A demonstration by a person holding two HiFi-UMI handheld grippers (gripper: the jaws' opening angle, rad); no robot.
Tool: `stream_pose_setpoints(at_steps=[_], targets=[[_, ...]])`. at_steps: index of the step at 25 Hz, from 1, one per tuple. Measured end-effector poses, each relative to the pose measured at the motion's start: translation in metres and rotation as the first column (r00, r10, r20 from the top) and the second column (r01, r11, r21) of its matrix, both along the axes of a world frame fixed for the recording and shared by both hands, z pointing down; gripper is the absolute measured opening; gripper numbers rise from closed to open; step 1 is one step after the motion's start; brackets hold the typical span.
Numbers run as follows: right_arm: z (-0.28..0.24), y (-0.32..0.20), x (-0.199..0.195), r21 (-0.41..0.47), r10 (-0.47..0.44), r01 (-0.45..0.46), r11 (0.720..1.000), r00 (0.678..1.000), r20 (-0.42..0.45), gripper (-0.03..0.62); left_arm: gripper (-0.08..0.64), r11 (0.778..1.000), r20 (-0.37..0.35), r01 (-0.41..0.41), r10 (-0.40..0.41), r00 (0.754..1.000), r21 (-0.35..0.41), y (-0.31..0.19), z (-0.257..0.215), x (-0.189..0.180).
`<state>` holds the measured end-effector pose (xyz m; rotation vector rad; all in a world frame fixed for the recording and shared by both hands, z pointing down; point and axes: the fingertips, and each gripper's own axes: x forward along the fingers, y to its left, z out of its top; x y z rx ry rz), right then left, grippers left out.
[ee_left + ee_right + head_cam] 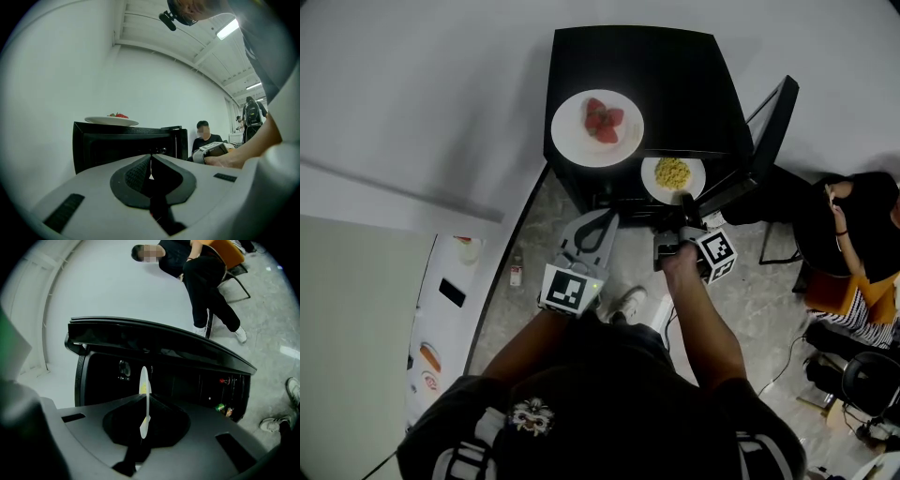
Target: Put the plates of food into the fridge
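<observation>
A white plate of strawberries (597, 128) (111, 120) rests on top of the black fridge (675, 75) (126, 145). The fridge door (764, 141) stands open to the right. My right gripper (685, 201) (146, 401) is shut on the rim of a white plate of yellow food (673, 176), holding it at the fridge's open front. In the right gripper view that plate (144, 380) shows edge-on between the jaws, before the dark interior (178, 380). My left gripper (606, 217) (151, 157) is shut on nothing and points level at the fridge front.
A person (853, 225) (204, 136) (197, 263) sits on a chair to the right, beyond the open door (164, 341). Small items (220, 407) lie inside the fridge. A white wall runs behind and left of the fridge. My shoe (628, 302) is on the tiled floor.
</observation>
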<state>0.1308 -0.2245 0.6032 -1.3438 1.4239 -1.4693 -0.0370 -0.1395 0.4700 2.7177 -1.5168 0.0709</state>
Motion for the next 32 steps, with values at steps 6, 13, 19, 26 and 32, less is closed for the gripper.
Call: stream_pose_setpoints(at_steps=[6, 13, 19, 26, 32], targets=[[0.003, -0.021, -0.003, -0.004, 0.012, -0.012, 1.0, 0.999, 0.035, 0.032, 0.023, 1.0, 0.002, 0.009, -0.009, 1.0, -0.018, -0.004, 0.007, -0.006], [0.008, -0.041, -0.005, -0.027, 0.046, -0.044, 0.999, 0.997, 0.058, 0.032, 0.023, 1.0, -0.005, 0.001, -0.001, 1.0, -0.027, -0.007, 0.01, -0.003], [0.005, -0.052, -0.005, -0.03, 0.061, -0.06, 0.998, 0.997, 0.04, 0.032, 0.023, 1.0, -0.005, -0.002, 0.002, 1.0, -0.019, -0.009, 0.003, -0.002], [0.004, -0.064, -0.007, -0.023, 0.067, -0.066, 0.998, 0.998, 0.02, 0.032, 0.023, 1.0, -0.015, 0.007, -0.008, 1.0, -0.025, -0.012, 0.006, -0.004], [0.002, -0.07, -0.01, -0.004, 0.056, -0.055, 0.998, 0.998, 0.004, 0.034, 0.023, 1.0, -0.01, 0.003, -0.003, 1.0, -0.018, -0.015, 0.004, -0.003]])
